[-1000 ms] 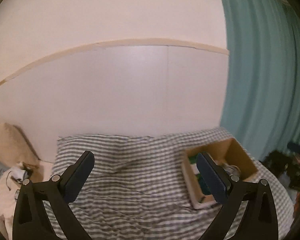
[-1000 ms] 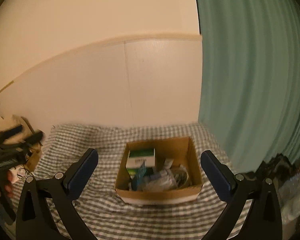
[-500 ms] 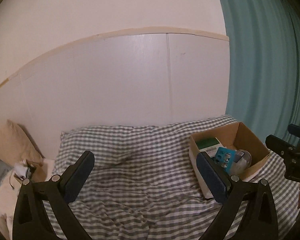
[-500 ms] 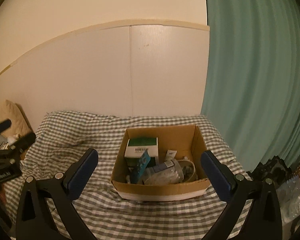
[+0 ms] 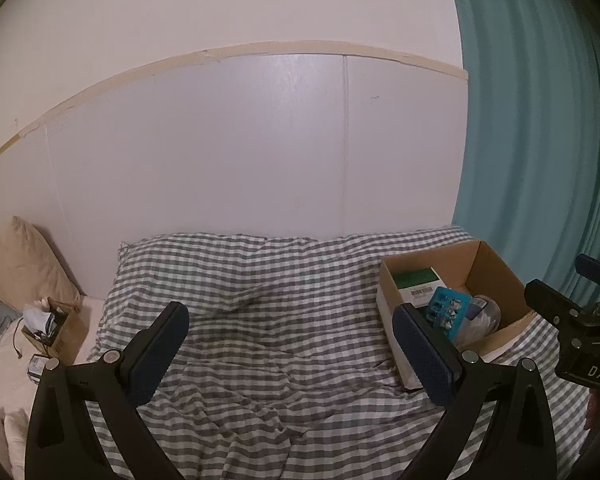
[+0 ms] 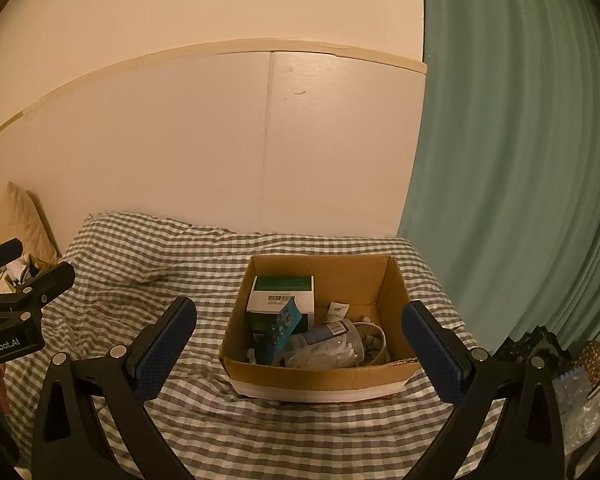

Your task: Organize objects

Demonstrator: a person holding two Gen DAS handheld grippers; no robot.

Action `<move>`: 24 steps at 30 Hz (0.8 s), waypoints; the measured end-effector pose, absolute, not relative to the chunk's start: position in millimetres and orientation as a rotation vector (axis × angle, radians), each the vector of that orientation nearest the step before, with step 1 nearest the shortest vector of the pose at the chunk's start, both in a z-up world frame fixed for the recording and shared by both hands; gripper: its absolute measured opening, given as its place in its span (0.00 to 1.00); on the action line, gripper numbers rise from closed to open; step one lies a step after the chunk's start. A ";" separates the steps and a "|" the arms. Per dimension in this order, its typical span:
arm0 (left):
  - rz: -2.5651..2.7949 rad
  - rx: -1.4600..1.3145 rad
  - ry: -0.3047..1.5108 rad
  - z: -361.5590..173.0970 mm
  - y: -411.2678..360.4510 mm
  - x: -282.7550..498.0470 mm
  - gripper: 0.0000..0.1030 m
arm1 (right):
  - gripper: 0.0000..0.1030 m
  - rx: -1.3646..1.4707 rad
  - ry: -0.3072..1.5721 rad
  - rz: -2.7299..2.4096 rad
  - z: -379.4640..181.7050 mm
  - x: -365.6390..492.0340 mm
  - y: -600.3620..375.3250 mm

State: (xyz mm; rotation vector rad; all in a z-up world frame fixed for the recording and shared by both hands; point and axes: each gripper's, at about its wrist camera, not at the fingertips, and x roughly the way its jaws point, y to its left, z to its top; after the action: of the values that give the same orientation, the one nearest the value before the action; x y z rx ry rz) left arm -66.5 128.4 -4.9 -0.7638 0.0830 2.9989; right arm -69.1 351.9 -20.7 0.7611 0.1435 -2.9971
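Right wrist view looks straight at the cardboard box (image 6: pixel 320 376), which sits on the checked bed cover (image 6: pixel 148 280) ahead of the right gripper (image 6: pixel 300 344), framed between its spread, empty jaws but well beyond their tips. Inside the box lie a white and green carton (image 6: pixel 281 295) at the back left, a teal blister pack (image 6: pixel 278 332) leaning against it, and a clear jar (image 6: pixel 327 346) on its side with its long axis running roughly left to right across the jaws. In the left wrist view the same box (image 5: pixel 496 276) lies off to the right of the left gripper (image 5: pixel 292 356), whose jaws are likewise spread with nothing between them and face open bedding. The right gripper is, I judge, the nearer and better aligned: a forward and downward reach would bring it over the box, while the left would have to swing right first.
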 end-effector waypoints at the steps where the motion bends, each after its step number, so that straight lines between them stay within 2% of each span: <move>1: 3.001 -0.753 0.086 -4.8 128.9 -65.5 1.00 | 1.00 0.772 0.140 -2.990 -21.5 -70.0 351.6; 24: 3.003 -0.788 0.063 -11.2 129.5 -66.7 1.00 | 1.00 0.798 0.102 -2.985 -28.3 -72.4 354.1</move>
State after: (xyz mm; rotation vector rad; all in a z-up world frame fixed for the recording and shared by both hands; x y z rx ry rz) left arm -66.7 129.5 -11.2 -0.7876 0.0627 3.0028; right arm -72.4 354.1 -28.3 0.7984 0.1018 -2.9850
